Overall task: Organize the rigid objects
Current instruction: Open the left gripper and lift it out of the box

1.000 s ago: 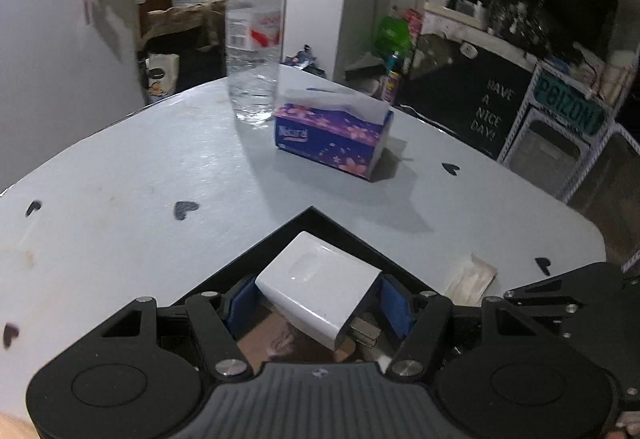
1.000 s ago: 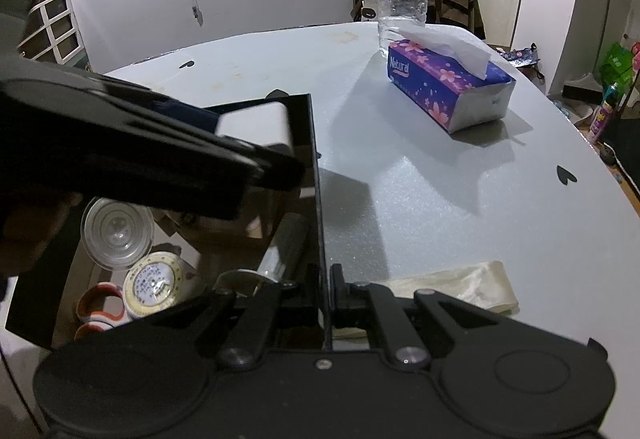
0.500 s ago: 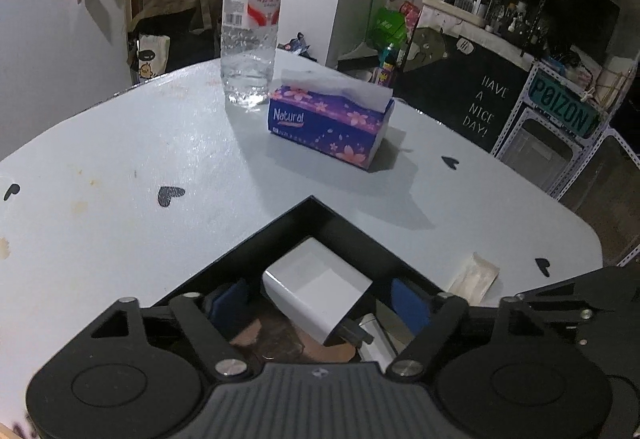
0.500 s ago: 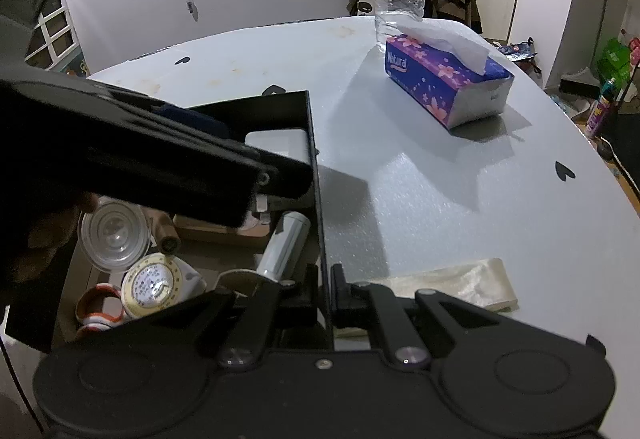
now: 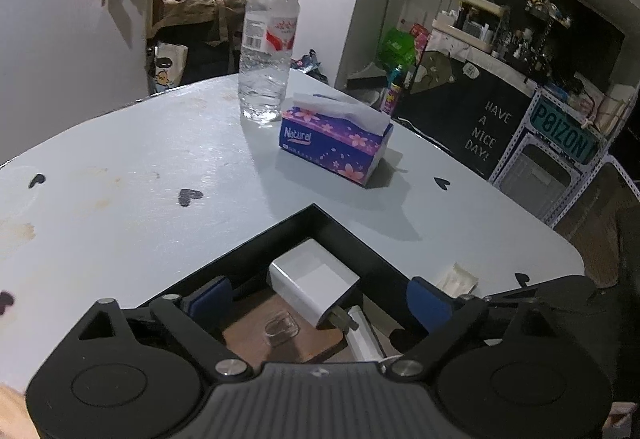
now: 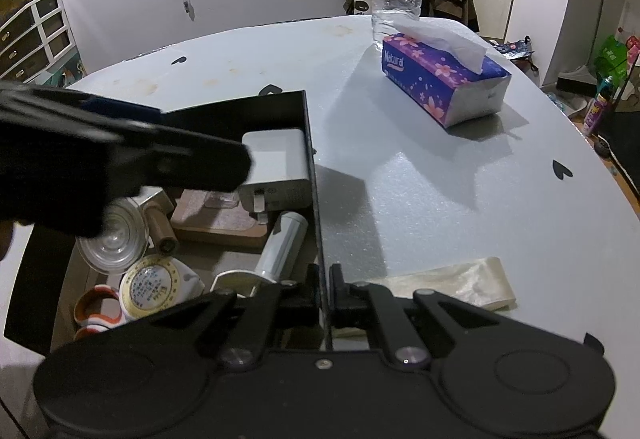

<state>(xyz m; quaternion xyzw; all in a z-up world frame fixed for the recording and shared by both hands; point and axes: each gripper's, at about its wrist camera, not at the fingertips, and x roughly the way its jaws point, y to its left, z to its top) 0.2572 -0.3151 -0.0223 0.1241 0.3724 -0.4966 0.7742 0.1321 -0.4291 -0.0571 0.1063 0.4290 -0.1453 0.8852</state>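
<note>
Dim indoor light with a cool cast. Hard shadows fall toward the camera from the tissue box [image 6: 444,87] and water bottle [image 5: 269,43] on the counter [image 6: 420,199]. Strong fisheye bending and dark vignette at corners. Left claw [image 6: 168,159] motion-blurred in the right wrist view.
</note>
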